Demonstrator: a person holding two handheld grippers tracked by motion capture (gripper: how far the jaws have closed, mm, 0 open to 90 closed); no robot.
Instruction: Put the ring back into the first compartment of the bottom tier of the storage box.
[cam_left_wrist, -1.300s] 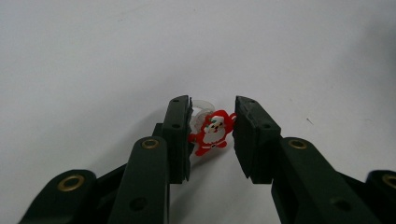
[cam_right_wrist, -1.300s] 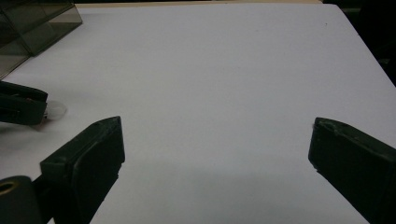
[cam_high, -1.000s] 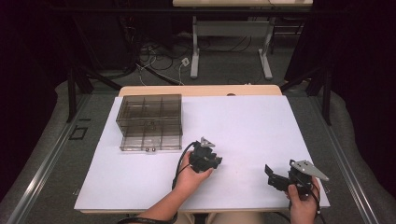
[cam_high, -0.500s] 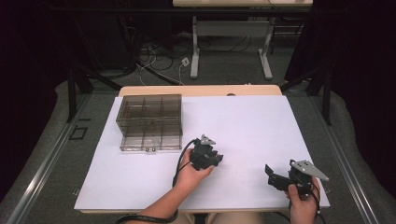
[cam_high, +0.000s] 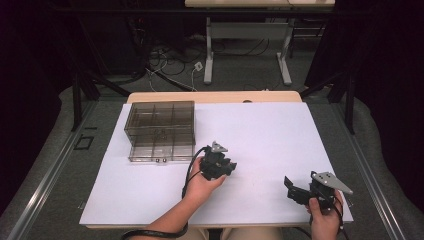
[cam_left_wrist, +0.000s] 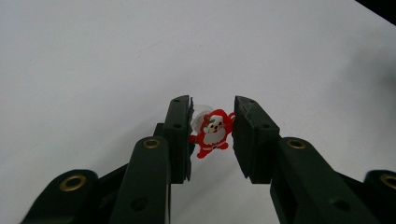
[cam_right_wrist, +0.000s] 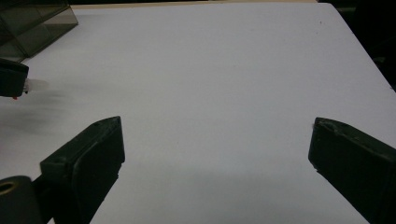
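Over the last second the left hand-held gripper (cam_high: 218, 163) has been shifted slightly rightward and away from the smoked compartment box (cam_high: 160, 131), while the right hand-held gripper (cam_high: 305, 192) has been kept where it was, near the front right corner of the white tabletop (cam_high: 270, 135). In the left gripper view a small red Santa figure (cam_left_wrist: 212, 133) is seen clamped between the jaws and lifted clear of the tabletop; a pale, clear part behind it may be a backing or clip, though this cannot be made out. The right hand-held gripper is held spread wide with nothing between its jaws. It is judged that the figure has been picked up and is now being carried, with placement not yet begun.
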